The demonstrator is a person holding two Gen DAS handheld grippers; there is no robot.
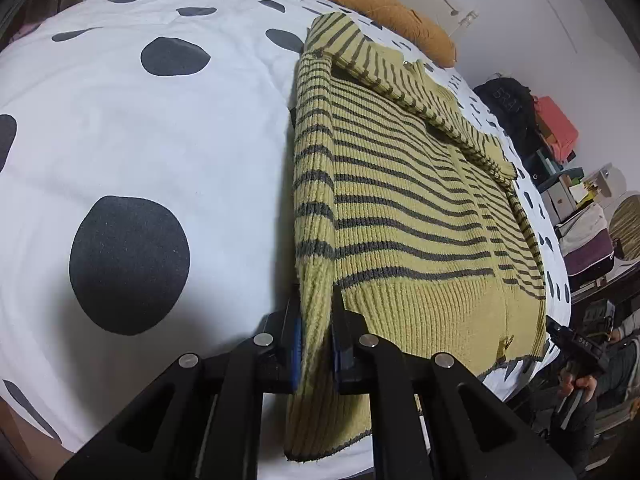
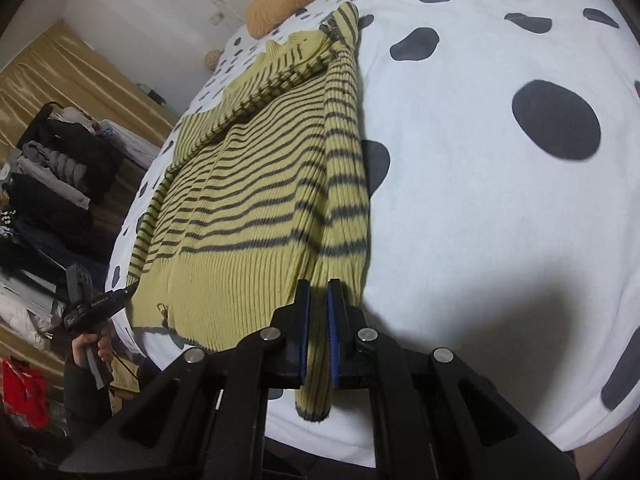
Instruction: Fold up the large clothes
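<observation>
Fingers (image 1: 298, 344) of the left gripper (image 1: 316, 344) are pinched narrow on the sweater (image 1: 400, 208) at its hem side edge, low in the frame's centre; the right gripper (image 2: 318, 332) is likewise clamped on a striped fold of knit, seemingly a sleeve with its cuff hanging below the pads. The sweater is spread on the spotted duvet (image 1: 160, 140), one sleeve laid diagonally across its chest at the upper centre. The step in hand is judged to be a lengthwise fold of the sides inward; next, the gripped edges would need to be carried over the body evenly and released flat. Which layers are caught between the pads is hidden, and the collar is hard to make out.
</observation>
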